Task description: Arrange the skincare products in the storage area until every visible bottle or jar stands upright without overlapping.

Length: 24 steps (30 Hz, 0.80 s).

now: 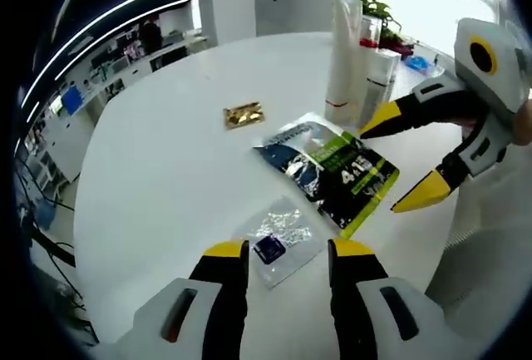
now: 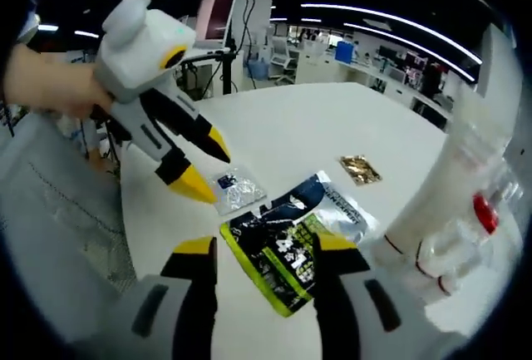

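Note:
On a round white table [image 1: 166, 152] lie a dark blue and green sachet [image 1: 332, 169] [image 2: 287, 239], a small clear packet with a dark square [image 1: 276, 239] [image 2: 237, 189] and a small gold packet [image 1: 243, 115] [image 2: 360, 169]. A tall white tube [image 1: 342, 52] [image 2: 445, 185] stands upright beside white bottles [image 1: 378, 77] with a red band [image 2: 484, 210]. My left gripper [image 1: 288, 252] [image 2: 204, 165] is open above the clear packet. My right gripper [image 2: 262, 252] [image 1: 403, 160] is open over the sachet's near end. Nothing sits between either pair of jaws.
A potted plant [image 1: 378, 7] stands behind the bottles at the table's far edge. A person's hand [image 2: 50, 77] holds the left gripper, beside a grey mesh chair back [image 2: 58, 210]. Desks and monitors [image 2: 218, 11] fill the room beyond.

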Each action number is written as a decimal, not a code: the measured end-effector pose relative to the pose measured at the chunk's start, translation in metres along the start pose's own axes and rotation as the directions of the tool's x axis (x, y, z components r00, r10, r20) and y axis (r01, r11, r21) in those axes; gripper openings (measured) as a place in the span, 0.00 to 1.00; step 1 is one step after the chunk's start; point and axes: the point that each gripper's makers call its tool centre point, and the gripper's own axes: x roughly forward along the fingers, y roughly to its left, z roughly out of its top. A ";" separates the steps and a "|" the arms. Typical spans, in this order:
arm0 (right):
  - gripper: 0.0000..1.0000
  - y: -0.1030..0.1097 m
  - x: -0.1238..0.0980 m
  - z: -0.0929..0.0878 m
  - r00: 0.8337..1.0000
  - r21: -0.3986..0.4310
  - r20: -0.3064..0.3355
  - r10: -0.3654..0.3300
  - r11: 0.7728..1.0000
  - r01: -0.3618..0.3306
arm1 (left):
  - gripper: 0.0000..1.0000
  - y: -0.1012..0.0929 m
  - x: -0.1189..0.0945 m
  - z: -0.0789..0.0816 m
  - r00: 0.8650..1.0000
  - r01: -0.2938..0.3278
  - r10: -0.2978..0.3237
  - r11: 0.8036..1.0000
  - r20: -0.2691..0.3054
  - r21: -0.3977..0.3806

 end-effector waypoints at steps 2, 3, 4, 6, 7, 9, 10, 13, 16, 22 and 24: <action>0.51 -0.001 -0.007 -0.005 1.000 0.019 -0.005 -0.006 1.000 0.006 | 0.38 0.000 -0.002 -0.001 1.000 -0.002 0.002 1.000 0.000 -0.003; 0.52 -0.002 -0.011 -0.007 1.000 0.029 -0.006 -0.009 1.000 0.010 | 0.38 0.000 -0.002 -0.001 1.000 -0.003 0.003 1.000 0.001 -0.006; 0.53 -0.002 -0.013 -0.009 1.000 0.038 -0.006 -0.014 0.999 0.014 | 0.39 -0.001 -0.003 -0.002 1.000 -0.003 0.003 1.000 0.001 -0.010; 0.55 -0.003 -0.018 -0.013 1.000 0.050 -0.008 -0.020 0.999 0.021 | 0.41 -0.004 -0.006 -0.003 1.000 -0.003 0.003 1.000 0.001 -0.016; 0.56 -0.005 -0.022 -0.017 1.000 0.063 -0.010 -0.025 0.998 0.026 | 0.42 -0.005 -0.007 -0.004 1.000 -0.005 0.005 1.000 -0.001 -0.018; 0.58 -0.007 -0.027 -0.022 0.999 0.091 -0.012 -0.034 0.995 0.035 | 0.43 -0.007 -0.009 -0.005 1.000 -0.005 0.005 1.000 -0.002 -0.023; 0.59 -0.008 -0.029 -0.024 0.999 0.102 -0.014 -0.040 0.994 0.041 | 0.45 -0.007 -0.010 -0.005 1.000 -0.006 0.006 1.000 -0.002 -0.028; 0.61 -0.014 -0.036 -0.031 0.998 0.129 -0.022 -0.059 0.990 0.062 | 0.49 -0.009 -0.013 -0.006 1.000 -0.010 0.010 0.999 -0.005 -0.040; 0.63 -0.022 -0.047 -0.034 0.996 0.159 -0.017 -0.087 0.983 0.089 | 0.51 -0.011 -0.017 -0.005 1.000 -0.010 0.010 0.999 -0.005 -0.049; 0.67 -0.035 -0.066 -0.031 0.990 0.198 0.010 -0.137 0.971 0.133 | 0.56 -0.016 -0.024 -0.003 1.000 -0.004 0.005 0.997 0.010 -0.076; 0.69 -0.039 -0.073 -0.031 0.988 0.206 0.016 -0.154 0.967 0.147 | 0.57 -0.018 -0.027 -0.002 1.000 -0.003 0.004 0.996 0.014 -0.084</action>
